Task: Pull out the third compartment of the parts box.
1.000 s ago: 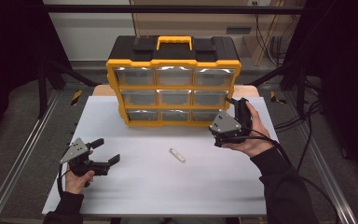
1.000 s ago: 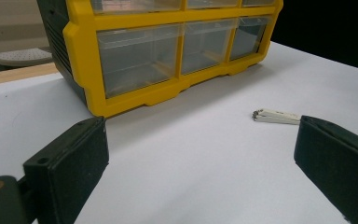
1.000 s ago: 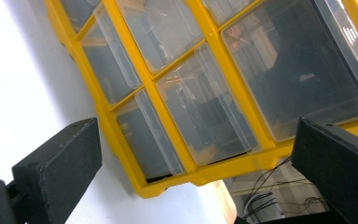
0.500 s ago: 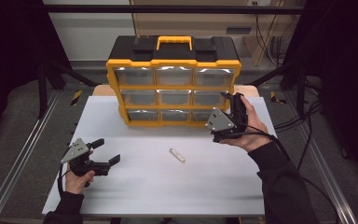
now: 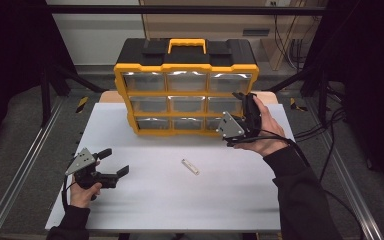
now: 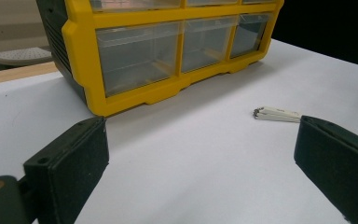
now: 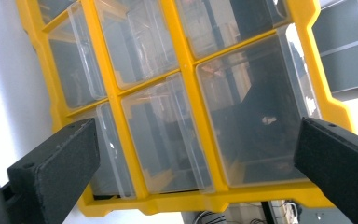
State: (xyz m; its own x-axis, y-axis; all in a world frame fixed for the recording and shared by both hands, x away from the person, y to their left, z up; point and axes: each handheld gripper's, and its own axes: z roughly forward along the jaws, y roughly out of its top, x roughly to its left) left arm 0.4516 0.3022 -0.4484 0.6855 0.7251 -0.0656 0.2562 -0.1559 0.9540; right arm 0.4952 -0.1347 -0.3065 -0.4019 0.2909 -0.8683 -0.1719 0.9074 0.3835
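Observation:
A yellow and black drawer organizer (image 5: 186,67) stands upright at the back of the white table (image 5: 230,200), its clear drawers facing me. A small flat white piece (image 5: 190,166) lies on the table in front of it. My left gripper (image 5: 116,161) rests open near the front left, jaws pointing right toward the piece. The left gripper view has the white piece (image 6: 277,114) just beyond the right jaw and the organizer (image 6: 81,60) behind; the left gripper (image 6: 200,135) holds nothing. My right gripper (image 5: 247,107) is held open, close in front of the organizer's right-hand drawers (image 7: 256,102), with the right gripper (image 7: 198,140) empty.
Metal rails (image 5: 20,175) run along both sides of the table. Cables (image 5: 325,130) trail off to the right. A wooden surface edge (image 5: 107,96) shows behind the table beside the organizer.
The right gripper has risen and moved closer to the organizer's right column of drawers. The left gripper and the white piece have stayed put.

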